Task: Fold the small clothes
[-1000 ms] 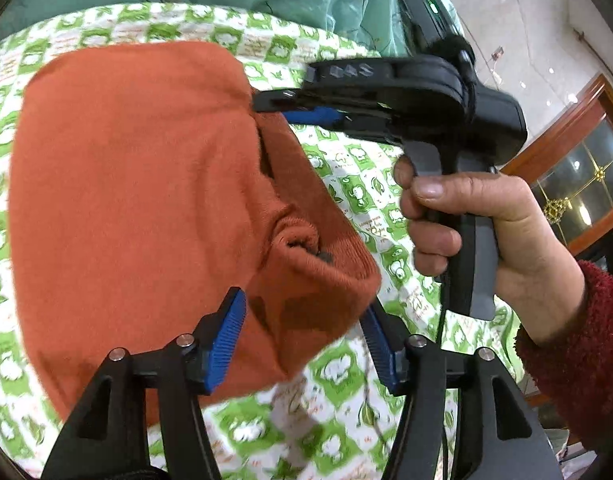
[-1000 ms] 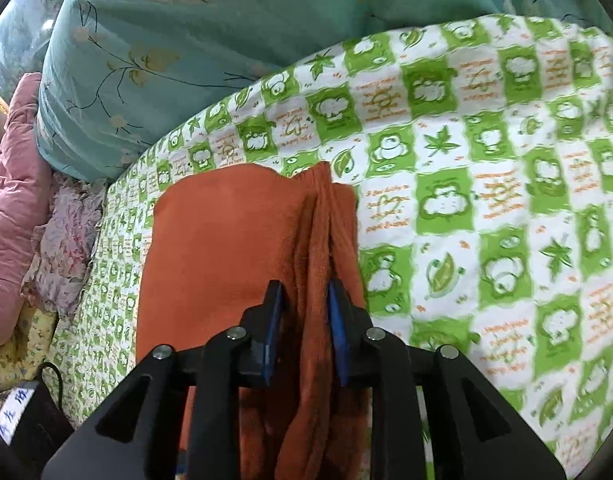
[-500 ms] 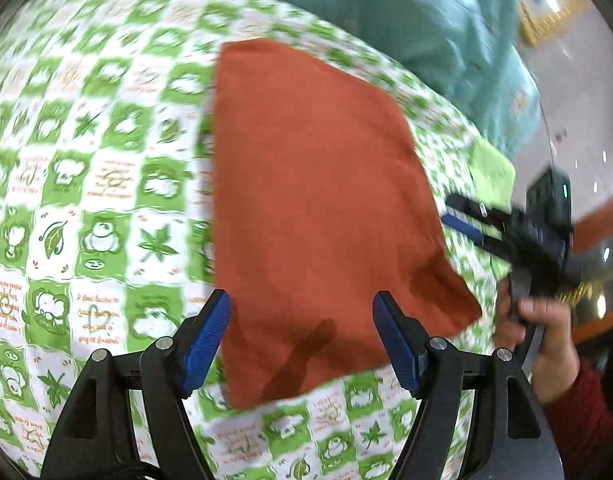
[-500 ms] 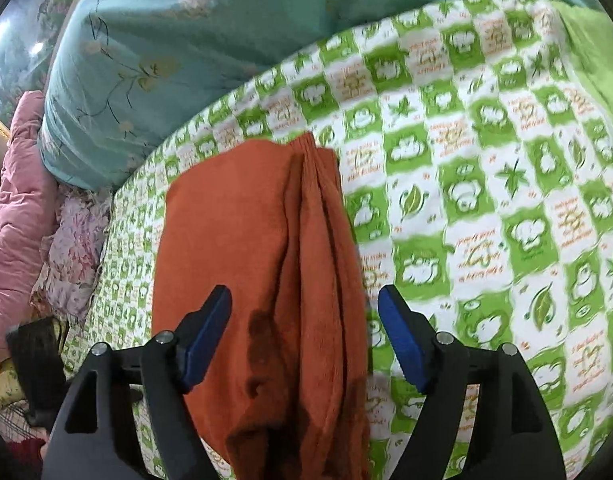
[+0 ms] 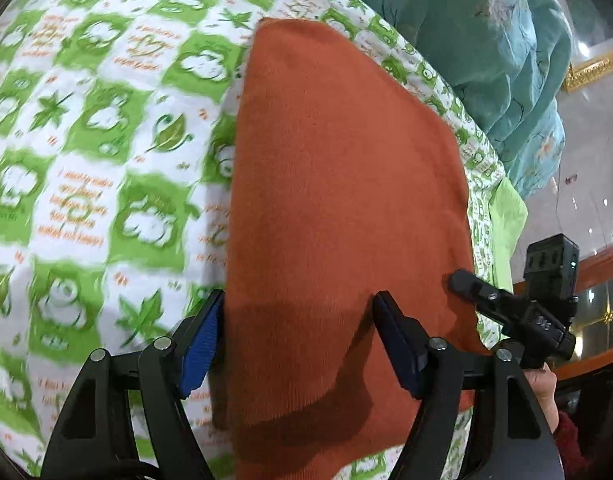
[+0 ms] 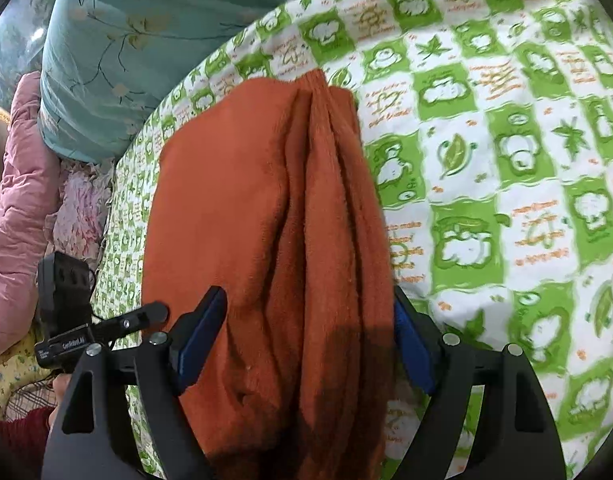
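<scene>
Folded orange garment (image 5: 346,208) lies flat on the green-checked bed sheet (image 5: 86,140). Left hand-held gripper (image 5: 294,344) and right hand-held gripper (image 6: 306,344), both spread, straddle its 6 o'clock end.

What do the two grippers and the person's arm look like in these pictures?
Both grippers, left gripper and right gripper, have black plastic frames with silver screws and two fingers lined with blue pads. Each carries a black box camera on top. A thin black cable runs by the left one's camera. The person's sleeve is fuzzy dark red.
</scene>
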Motion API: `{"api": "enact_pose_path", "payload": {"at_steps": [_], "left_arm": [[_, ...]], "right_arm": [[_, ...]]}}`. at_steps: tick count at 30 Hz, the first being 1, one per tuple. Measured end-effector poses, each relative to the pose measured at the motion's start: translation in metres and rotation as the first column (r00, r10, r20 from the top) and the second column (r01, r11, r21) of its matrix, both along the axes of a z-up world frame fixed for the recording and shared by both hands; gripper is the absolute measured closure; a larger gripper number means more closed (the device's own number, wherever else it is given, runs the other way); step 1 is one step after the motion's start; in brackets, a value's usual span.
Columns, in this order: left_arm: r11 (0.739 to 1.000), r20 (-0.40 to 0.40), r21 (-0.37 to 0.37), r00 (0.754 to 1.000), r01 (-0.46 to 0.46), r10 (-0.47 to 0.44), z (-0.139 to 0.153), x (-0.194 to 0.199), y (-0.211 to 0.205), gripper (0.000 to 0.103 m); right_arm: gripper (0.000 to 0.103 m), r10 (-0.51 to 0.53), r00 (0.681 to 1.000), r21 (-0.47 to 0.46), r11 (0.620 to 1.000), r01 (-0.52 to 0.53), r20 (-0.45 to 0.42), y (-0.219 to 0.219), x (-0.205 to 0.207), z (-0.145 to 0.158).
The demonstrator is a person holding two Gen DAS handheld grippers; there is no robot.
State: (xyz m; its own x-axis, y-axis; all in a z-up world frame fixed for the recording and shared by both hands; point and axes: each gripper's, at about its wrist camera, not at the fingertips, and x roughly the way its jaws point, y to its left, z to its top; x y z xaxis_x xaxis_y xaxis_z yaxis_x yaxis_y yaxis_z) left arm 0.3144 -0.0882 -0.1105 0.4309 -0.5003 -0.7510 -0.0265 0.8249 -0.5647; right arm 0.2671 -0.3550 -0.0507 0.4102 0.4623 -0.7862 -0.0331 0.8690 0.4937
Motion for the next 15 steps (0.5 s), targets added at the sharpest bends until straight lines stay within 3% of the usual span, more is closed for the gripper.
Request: {"api": "enact_pose_path", "payload": {"at_steps": [2, 3, 5, 7, 11, 15], "left_arm": [[1.000, 0.006, 0.018, 1.000, 0.019, -0.020, 0.000, 0.007, -0.008, 0.040], [0.999, 0.008, 0.021, 0.999, 0.032, -0.032, 0.001, 0.008, -0.009, 0.046], [0.999, 0.018, -0.015, 0.999, 0.052, -0.051, 0.004, 0.009, -0.009, 0.070], [0.997, 0.049, -0.049, 0.997, 0.057, -0.054, 0.012, 0.003, -0.006, 0.074], [0.997, 0.110, -0.049, 0.992, 0.066, -0.060, 0.035, -0.023, 0.005, 0.078], [0.999, 0.147, -0.036, 0.989, 0.030, -0.024, 0.057, -0.059, 0.034, 0.078]], "right_arm": [[0.048, 0.003, 1.000, 0.007, 1.000, -0.002, -0.026, 0.001, 0.002, -0.008], [0.053, 0.002, 0.999, 0.019, 1.000, -0.001, -0.033, 0.002, 0.003, -0.010], [0.067, 0.000, 0.999, 0.039, 0.999, 0.002, -0.032, 0.005, 0.002, -0.010], [0.073, -0.006, 1.000, 0.039, 0.999, 0.007, -0.018, 0.007, -0.001, -0.005], [0.078, -0.014, 1.000, 0.119, 0.993, 0.013, 0.007, 0.014, -0.011, 0.010], [0.078, 0.060, 0.997, 0.163, 0.984, -0.066, 0.039, 0.054, -0.025, 0.022]]}}
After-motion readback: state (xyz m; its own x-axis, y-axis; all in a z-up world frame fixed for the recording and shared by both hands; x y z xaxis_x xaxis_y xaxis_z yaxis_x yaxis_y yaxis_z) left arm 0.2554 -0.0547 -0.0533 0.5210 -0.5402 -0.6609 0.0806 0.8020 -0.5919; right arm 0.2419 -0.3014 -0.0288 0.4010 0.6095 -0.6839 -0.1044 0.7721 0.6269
